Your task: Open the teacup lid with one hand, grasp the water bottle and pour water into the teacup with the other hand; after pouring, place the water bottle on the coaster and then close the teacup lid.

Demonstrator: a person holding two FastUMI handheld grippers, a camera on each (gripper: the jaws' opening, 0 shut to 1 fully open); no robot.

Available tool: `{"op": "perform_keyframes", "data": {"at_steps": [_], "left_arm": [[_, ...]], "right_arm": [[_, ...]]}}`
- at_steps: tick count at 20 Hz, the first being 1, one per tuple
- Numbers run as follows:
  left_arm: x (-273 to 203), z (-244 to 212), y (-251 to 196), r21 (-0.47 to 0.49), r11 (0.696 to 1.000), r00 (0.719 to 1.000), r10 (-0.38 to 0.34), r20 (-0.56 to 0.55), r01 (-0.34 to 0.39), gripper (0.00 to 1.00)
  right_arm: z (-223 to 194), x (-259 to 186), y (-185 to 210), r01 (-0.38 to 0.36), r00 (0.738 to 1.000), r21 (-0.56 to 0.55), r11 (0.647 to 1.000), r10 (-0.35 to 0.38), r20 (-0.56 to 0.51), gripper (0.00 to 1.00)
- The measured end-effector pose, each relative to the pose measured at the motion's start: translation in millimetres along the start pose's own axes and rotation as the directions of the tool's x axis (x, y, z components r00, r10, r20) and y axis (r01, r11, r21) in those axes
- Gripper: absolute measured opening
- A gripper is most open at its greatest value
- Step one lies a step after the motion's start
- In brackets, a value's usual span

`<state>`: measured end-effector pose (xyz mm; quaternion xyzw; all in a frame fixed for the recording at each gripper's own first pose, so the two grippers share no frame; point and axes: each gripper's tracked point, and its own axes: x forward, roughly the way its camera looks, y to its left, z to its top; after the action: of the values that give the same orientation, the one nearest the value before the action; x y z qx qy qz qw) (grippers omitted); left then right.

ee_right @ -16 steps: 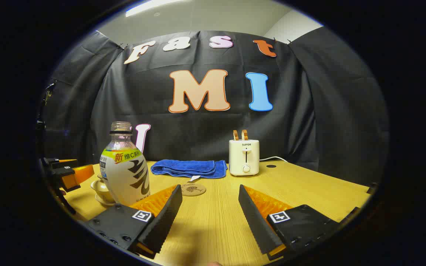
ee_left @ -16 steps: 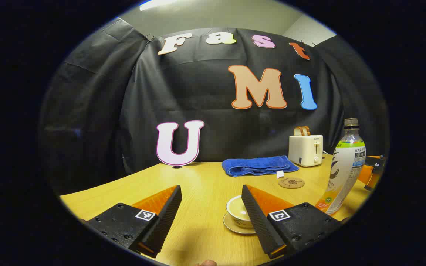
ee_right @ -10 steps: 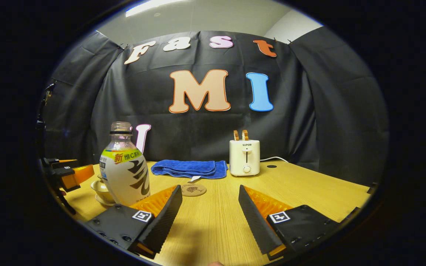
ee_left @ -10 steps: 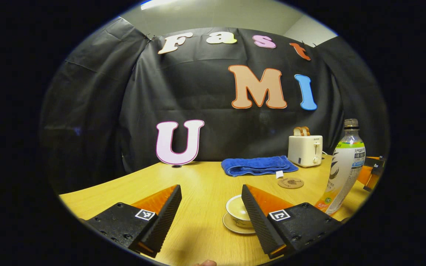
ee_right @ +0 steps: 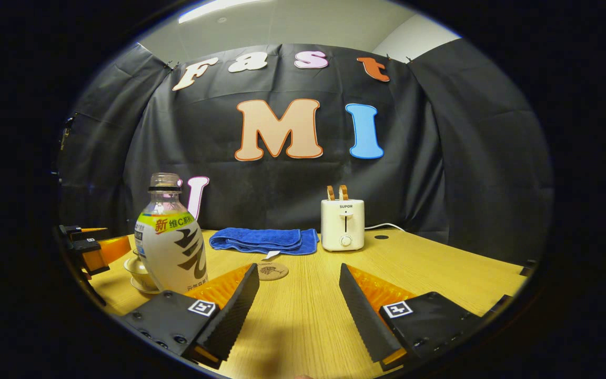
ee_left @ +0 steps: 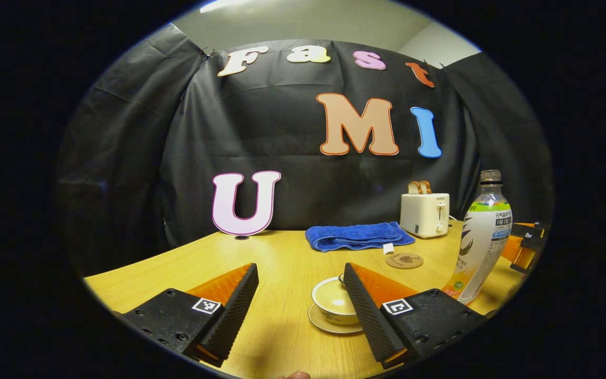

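Note:
A pale lidded teacup [ee_left: 333, 307] stands on its saucer, just inside the right finger of my open left gripper [ee_left: 300, 269], which hovers low over the table in front of it. The capless water bottle [ee_left: 484, 238] with a white and green label stands upright to the cup's right. In the right gripper view the bottle [ee_right: 172, 243] is ahead and left of my open right gripper [ee_right: 299, 269], past its left finger, with the teacup [ee_right: 139, 269] half hidden behind it. The round cork coaster [ee_right: 273, 271] lies bare beyond the fingers. Nothing is between either gripper's fingers.
A folded blue towel [ee_left: 358, 236] and a cream toaster [ee_left: 425, 213] holding toast stand at the back of the wooden table [ee_right: 440, 273]. The left gripper [ee_right: 90, 247] shows at the far left edge of the right gripper view.
The left gripper has swung slightly right, so the teacup now sits more between its fingers. The right gripper has drifted a little; the bottle looks slightly nearer and further left.

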<state>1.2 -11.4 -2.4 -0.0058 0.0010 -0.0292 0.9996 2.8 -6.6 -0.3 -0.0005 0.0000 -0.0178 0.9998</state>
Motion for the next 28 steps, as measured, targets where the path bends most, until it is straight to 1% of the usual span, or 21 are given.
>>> {"op": "perform_keyframes", "data": {"at_steps": [1, 2, 3, 4, 9, 10, 11, 12, 13, 14, 15, 17, 18, 19, 21, 22, 25, 27, 28], "left_arm": [[0, 1, 0, 0.001, 1.000, 1.000, 0.000, 0.000, 0.000, 0.95], [0, 0, -1, 0.001, 1.000, 1.000, -0.002, 0.001, 0.002, 0.95], [0, 0, -1, 0.000, 1.000, 1.000, -0.002, -0.001, 0.002, 0.94], [0, 0, -1, 0.000, 1.000, 1.000, -0.004, -0.002, 0.004, 0.95], [3, -2, -6, -0.001, 1.000, 1.000, -0.024, -0.013, 0.024, 0.95], [3, -7, -10, -0.002, 0.999, 0.999, -0.036, -0.036, 0.035, 0.95], [3, -7, -16, -0.006, 0.999, 0.998, -0.051, -0.041, 0.051, 0.94], [3, -6, -23, -0.010, 0.997, 0.996, -0.071, -0.049, 0.070, 0.95], [4, -7, -28, -0.007, 0.996, 0.994, -0.088, -0.058, 0.088, 0.95], [7, -9, -33, -0.005, 0.995, 0.993, -0.101, -0.067, 0.101, 0.95], [9, -8, -37, -0.003, 0.994, 0.991, -0.111, -0.071, 0.111, 0.95], [13, -7, -45, 0.008, 0.991, 0.988, -0.131, -0.081, 0.132, 0.94], [15, -9, -47, 0.014, 0.990, 0.986, -0.138, -0.090, 0.140, 0.95], [17, -10, -50, 0.018, 0.989, 0.985, -0.144, -0.098, 0.146, 0.94], [20, -13, -52, 0.023, 0.988, 0.982, -0.151, -0.114, 0.154, 0.90], [21, -16, -54, 0.026, 0.986, 0.979, -0.158, -0.129, 0.162, 0.86], [24, -25, -57, 0.034, 0.984, 0.972, -0.166, -0.167, 0.174, 0.81], [26, -28, -56, 0.036, 0.985, 0.970, -0.161, -0.180, 0.170, 0.74], [26, -26, -53, 0.040, 0.986, 0.972, -0.152, -0.179, 0.161, 0.68]], "right_arm": [[-1, 1, 0, 0.002, 1.000, -0.001, 1.000, -0.002, 0.001, 0.94], [0, 1, -1, 0.007, 1.000, 0.000, 1.000, -0.007, 0.001, 0.98], [-1, 1, -2, 0.011, 1.000, -0.001, 1.000, -0.011, 0.001, 0.98], [0, 1, -3, 0.013, 1.000, -0.001, 1.000, -0.013, 0.001, 0.98], [-1, 1, -2, 0.008, 1.000, 0.000, 1.000, -0.008, -0.001, 0.98], [0, 2, -2, 0.008, 1.000, 0.000, 1.000, -0.008, 0.000, 0.94], [0, 1, -2, 0.008, 1.000, 0.000, 1.000, -0.008, 0.000, 0.98], [-1, 1, -2, 0.008, 1.000, 0.000, 1.000, -0.008, -0.001, 0.98], [-1, 1, -2, 0.008, 1.000, 0.000, 1.000, -0.008, 0.000, 1.00], [0, 1, -2, 0.008, 1.000, 0.000, 1.000, -0.008, 0.000, 0.94], [-1, 1, -2, 0.008, 1.000, 0.000, 1.000, -0.008, 0.000, 0.98], [-1, 1, -2, 0.008, 1.000, 0.000, 1.000, -0.008, 0.001, 0.98], [0, 1, -2, 0.008, 1.000, 0.001, 1.000, -0.008, 0.000, 0.94], [0, 1, -2, 0.008, 1.000, 0.001, 1.000, -0.008, 0.000, 0.98], [-1, 1, -2, 0.007, 1.000, 0.001, 1.000, -0.007, 0.000, 0.98], [-1, 1, -2, 0.006, 1.000, 0.001, 1.000, -0.006, 0.000, 0.98], [0, 1, -1, 0.004, 1.000, 0.001, 1.000, -0.004, 0.000, 0.98], [0, 1, -1, 0.003, 1.000, 0.000, 1.000, -0.003, 0.000, 0.98], [0, 1, -1, 0.003, 1.000, 0.001, 1.000, -0.003, 0.000, 0.98]]}}
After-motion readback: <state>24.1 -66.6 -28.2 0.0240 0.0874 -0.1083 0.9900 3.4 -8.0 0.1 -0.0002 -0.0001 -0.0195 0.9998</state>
